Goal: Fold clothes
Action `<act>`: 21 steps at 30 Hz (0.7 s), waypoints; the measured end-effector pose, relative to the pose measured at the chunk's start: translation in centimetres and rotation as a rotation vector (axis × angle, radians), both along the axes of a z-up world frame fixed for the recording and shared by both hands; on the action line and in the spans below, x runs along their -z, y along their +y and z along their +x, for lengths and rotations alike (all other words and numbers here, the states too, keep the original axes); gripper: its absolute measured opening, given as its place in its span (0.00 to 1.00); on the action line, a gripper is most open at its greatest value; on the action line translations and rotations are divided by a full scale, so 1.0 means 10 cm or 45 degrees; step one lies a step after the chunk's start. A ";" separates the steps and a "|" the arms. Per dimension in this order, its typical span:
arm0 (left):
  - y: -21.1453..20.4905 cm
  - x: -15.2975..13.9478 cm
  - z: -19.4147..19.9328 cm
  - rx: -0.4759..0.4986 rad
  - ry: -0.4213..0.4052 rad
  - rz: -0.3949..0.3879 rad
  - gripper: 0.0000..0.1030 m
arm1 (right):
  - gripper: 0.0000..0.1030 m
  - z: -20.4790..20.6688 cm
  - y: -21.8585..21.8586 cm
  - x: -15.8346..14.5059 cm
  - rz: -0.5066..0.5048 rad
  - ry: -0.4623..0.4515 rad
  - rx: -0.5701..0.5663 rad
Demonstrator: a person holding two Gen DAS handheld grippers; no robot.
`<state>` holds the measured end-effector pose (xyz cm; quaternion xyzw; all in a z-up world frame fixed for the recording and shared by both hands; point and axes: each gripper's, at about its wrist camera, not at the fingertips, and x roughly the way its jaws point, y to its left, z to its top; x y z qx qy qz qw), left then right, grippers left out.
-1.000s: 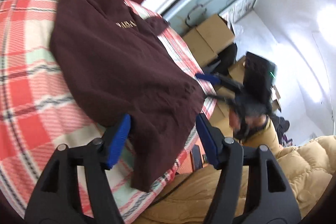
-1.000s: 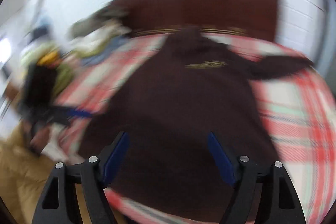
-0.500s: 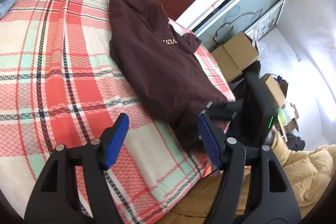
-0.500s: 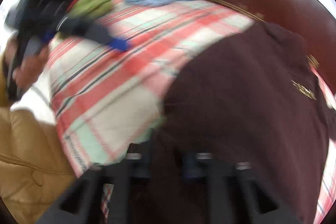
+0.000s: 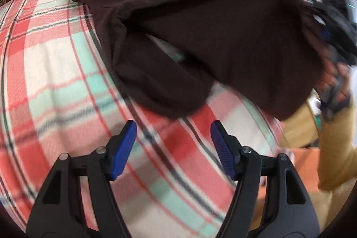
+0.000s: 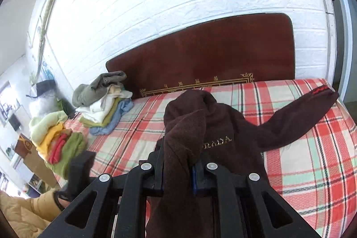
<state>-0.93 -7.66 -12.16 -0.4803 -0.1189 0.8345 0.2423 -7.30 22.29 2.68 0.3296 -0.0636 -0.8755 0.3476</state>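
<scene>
left wrist view: the left gripper (image 5: 173, 144) hangs spread and empty over the plaid bedspread (image 5: 55, 81), the maroon sweater (image 5: 223, 41) lifted just beyond. right wrist view: the right gripper (image 6: 177, 171) pinches sweater fabric, one sleeve (image 6: 296, 117) trailing toward the bed's edge.

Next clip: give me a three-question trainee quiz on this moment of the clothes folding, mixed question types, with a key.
1. True or false: the left gripper is shut on the sweater.
2. Which gripper holds the sweater? A) left B) right C) both
3. Fill in: the folded stacks lie on the bed near the ____.

Key:
1. False. Its blue pads are apart over the plaid cover, with no cloth between them.
2. B. The right gripper has just closed on a bunched fold of the brown cloth and lifts it.
3. Headboard.
</scene>
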 end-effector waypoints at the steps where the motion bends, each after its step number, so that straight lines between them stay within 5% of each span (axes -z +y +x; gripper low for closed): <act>1: 0.01 0.03 -0.10 -0.025 -0.023 0.015 0.68 | 0.14 -0.01 0.00 0.01 -0.002 0.000 -0.009; 6: 0.18 0.08 -0.26 -0.045 -0.006 -0.008 0.64 | 0.14 -0.04 0.04 0.11 -0.027 -0.050 -0.038; 7: 0.23 0.08 -0.26 -0.045 0.020 -0.063 0.57 | 0.15 -0.05 0.05 0.14 -0.033 -0.058 -0.037; 8: 0.28 0.08 -0.26 -0.042 0.055 -0.159 0.29 | 0.15 -0.05 0.06 0.16 -0.039 -0.066 -0.038; 9: 0.26 0.07 -0.27 -0.045 0.054 -0.182 0.14 | 0.15 -0.03 0.07 0.17 -0.046 -0.069 -0.042; 11: 0.23 0.05 -0.29 -0.052 0.056 -0.230 0.13 | 0.15 -0.02 0.08 0.19 -0.054 -0.076 -0.041; 15: 0.02 -0.27 -0.22 -0.144 0.220 -0.452 0.12 | 0.15 0.03 0.11 0.19 -0.070 -0.078 -0.048; 21: -0.72 -0.90 -0.11 -0.307 0.401 -0.802 0.11 | 0.15 0.08 0.09 0.18 -0.089 -0.082 -0.088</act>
